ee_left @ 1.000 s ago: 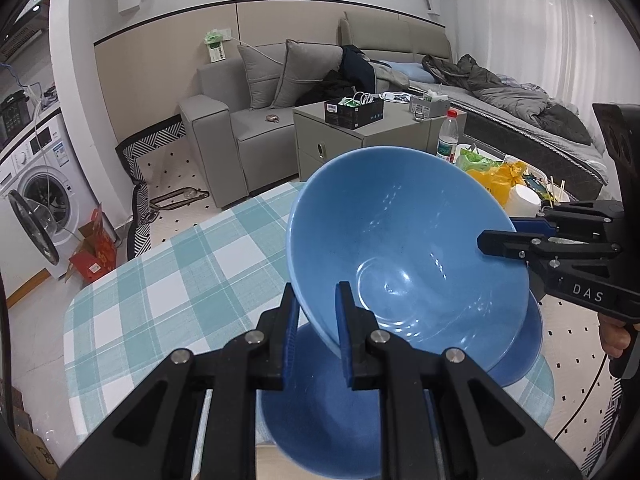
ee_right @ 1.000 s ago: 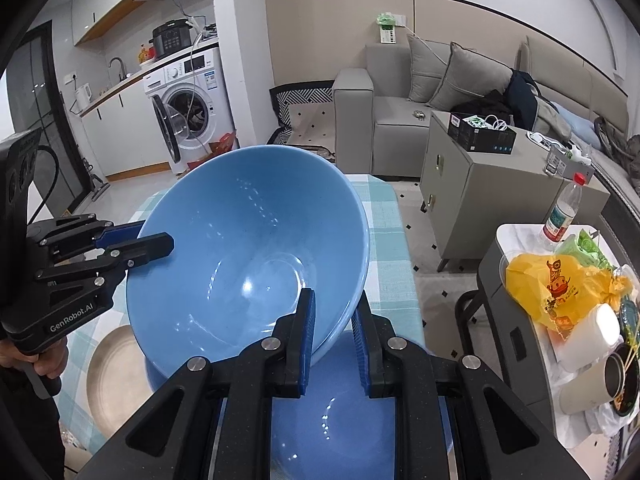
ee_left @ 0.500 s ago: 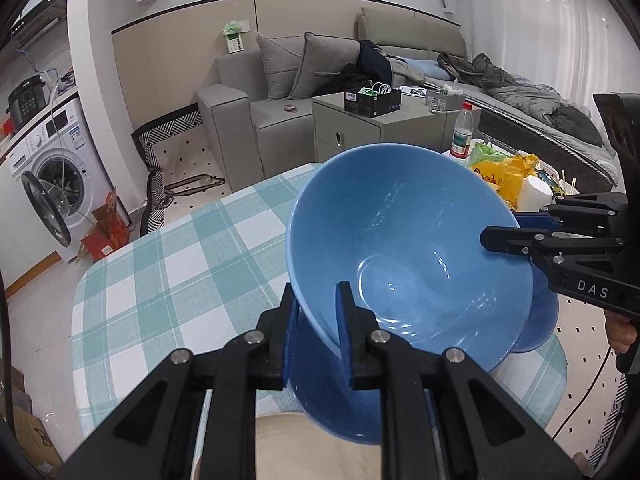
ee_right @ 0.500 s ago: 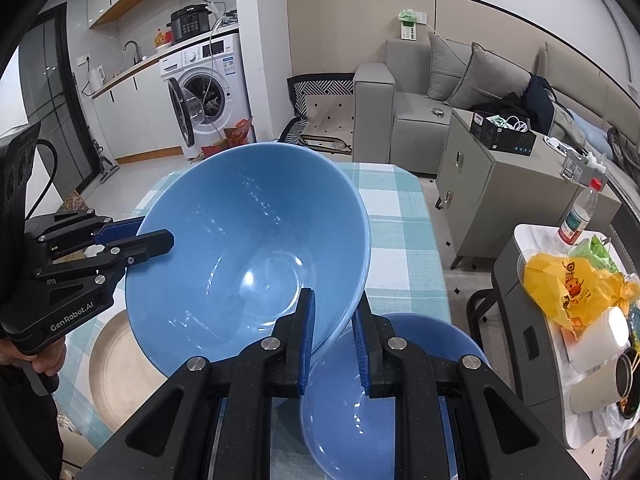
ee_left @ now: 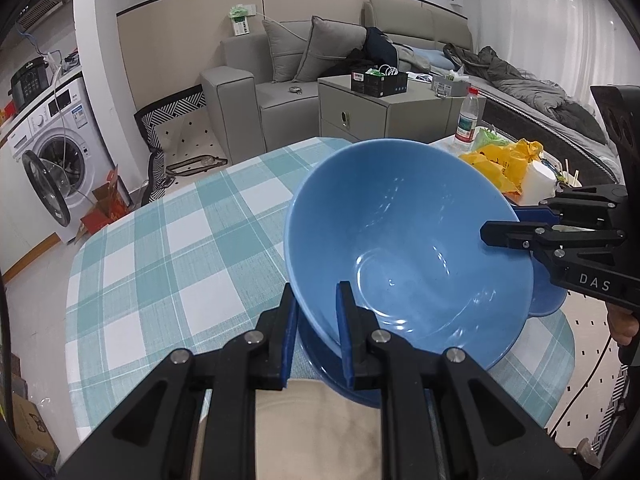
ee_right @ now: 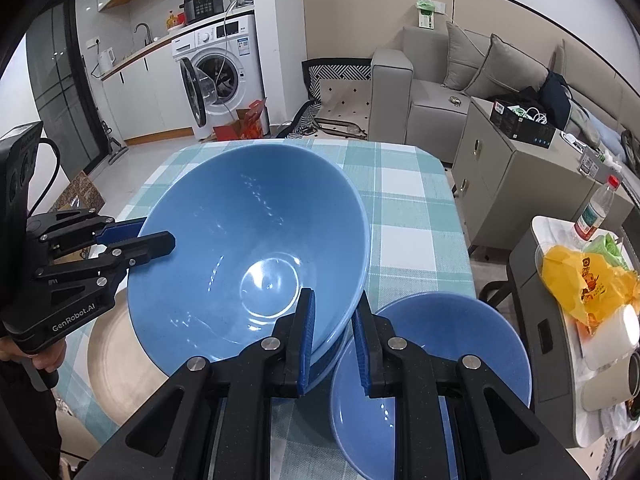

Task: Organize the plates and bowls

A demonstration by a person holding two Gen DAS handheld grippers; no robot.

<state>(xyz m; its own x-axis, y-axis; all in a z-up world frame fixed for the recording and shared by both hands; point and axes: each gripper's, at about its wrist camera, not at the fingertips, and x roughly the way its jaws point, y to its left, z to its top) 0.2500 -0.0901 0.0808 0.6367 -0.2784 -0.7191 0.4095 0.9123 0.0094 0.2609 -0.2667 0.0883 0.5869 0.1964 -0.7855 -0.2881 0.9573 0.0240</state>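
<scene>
Two-handed carry of a large blue bowl [ee_right: 256, 248], seen from both wrist cameras. I hold it tilted above the checked desk [ee_left: 160, 248], gripped at opposite sides of its rim. My left tool [ee_left: 316, 336] is clamped narrow on the near rim in its own view, one pad inside the wall and one outside; my right tool [ee_right: 334, 340] pinches the rim in the same manner on the other side. Each tool also appears in the other's view, reaching in from the side.

Beneath and beside the held bowl lie further pieces: a smaller blue bowl [ee_right: 432, 376] on the desk, close by the right tool, another blue dish [ee_left: 340, 376] directly under the carried bowl, and a beige plate [ee_right: 116, 360] near the left tool.

My judgement is that the bowl is about to be set down or nested among these pieces.

Hazards from here:
- The glazed rim is thin and smooth; if either pinch slackens, the tilted bowl could pivot on the other grip and drop.
- If my hands drift apart or twist unequally, the rim may slide out of the pads.
- A tilted descent would bring one edge of the bowl down first on the dish below, risking a chip or a shove sideways.
</scene>
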